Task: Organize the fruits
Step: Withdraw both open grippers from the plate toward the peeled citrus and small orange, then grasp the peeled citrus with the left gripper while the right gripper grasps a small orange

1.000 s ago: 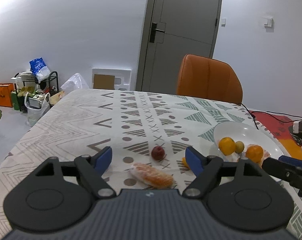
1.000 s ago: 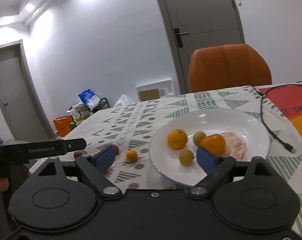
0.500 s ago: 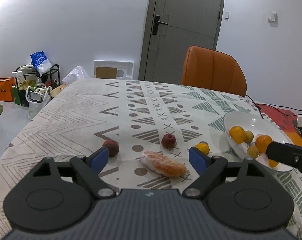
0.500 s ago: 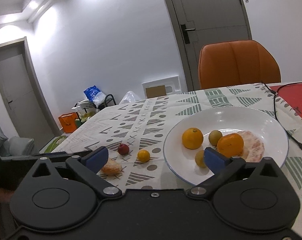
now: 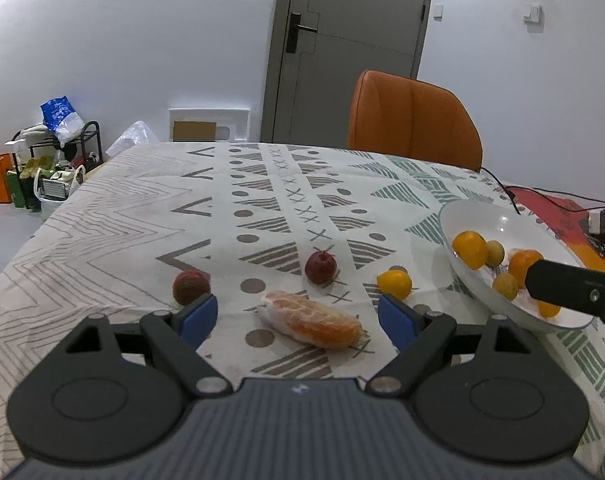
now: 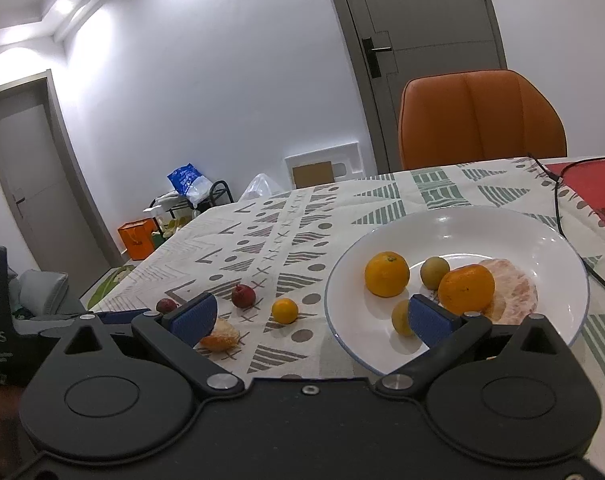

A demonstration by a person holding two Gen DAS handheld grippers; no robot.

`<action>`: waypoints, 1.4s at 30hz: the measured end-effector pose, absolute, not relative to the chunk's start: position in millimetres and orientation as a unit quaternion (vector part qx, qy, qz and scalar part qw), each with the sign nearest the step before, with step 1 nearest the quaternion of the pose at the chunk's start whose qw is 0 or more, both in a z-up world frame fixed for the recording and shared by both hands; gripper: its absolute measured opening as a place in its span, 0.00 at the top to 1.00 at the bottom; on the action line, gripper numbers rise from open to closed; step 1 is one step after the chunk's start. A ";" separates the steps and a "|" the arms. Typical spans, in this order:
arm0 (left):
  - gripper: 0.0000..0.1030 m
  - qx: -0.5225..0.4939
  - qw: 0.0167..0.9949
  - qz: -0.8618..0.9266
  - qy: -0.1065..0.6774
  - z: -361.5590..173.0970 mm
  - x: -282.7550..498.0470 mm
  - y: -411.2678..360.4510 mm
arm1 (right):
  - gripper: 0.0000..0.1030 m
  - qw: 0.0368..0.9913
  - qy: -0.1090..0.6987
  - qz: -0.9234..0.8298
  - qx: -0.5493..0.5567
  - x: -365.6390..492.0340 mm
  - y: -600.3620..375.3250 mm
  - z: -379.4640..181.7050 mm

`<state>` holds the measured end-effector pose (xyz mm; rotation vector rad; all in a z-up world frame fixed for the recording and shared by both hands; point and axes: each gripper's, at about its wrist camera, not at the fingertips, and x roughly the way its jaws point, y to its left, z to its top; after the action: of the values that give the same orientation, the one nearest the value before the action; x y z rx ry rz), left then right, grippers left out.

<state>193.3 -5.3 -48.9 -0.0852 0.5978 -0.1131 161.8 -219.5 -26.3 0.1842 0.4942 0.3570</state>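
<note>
On the patterned tablecloth lie a peeled orange piece (image 5: 311,319), two small dark red fruits (image 5: 320,267) (image 5: 190,287) and a small orange (image 5: 394,283). My left gripper (image 5: 296,318) is open and empty, with the peeled piece between its fingers, slightly ahead. The white plate (image 6: 550,240) holds two oranges (image 6: 387,273) (image 6: 466,289), two small green-yellow fruits and a peeled piece (image 6: 514,296). My right gripper (image 6: 312,318) is open and empty just before the plate's near rim; its body also shows in the left wrist view (image 5: 574,292).
An orange chair (image 5: 414,120) stands at the table's far side before a grey door. A black cable (image 6: 562,216) runs beside the plate on a red mat (image 6: 594,184). A rack with bags (image 5: 50,160) stands on the floor at left.
Both grippers have drawn back and lifted, so more of the table shows; a second dark red fruit came into view at left. No fruit has moved.
</note>
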 end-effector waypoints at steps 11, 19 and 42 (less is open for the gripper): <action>0.25 -0.031 0.943 -0.070 0.324 -63.9 210.5 -15.5 | 0.00 0.949 0.247 0.172 0.094 168.9 -222.3 -26.3; 0.41 -0.049 0.945 -0.064 0.318 -63.1 212.1 -5.2 | 0.00 0.948 0.250 0.176 0.091 174.2 -219.4 -25.8; 0.41 -0.090 0.957 -0.014 0.276 -39.7 183.6 52.8 | 0.59 0.943 0.264 0.204 -0.002 198.0 -155.7 -38.8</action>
<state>183.6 52.8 -39.7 -0.1823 0.5602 -0.0286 198.0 -155.7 -38.8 -0.0044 0.5376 0.4156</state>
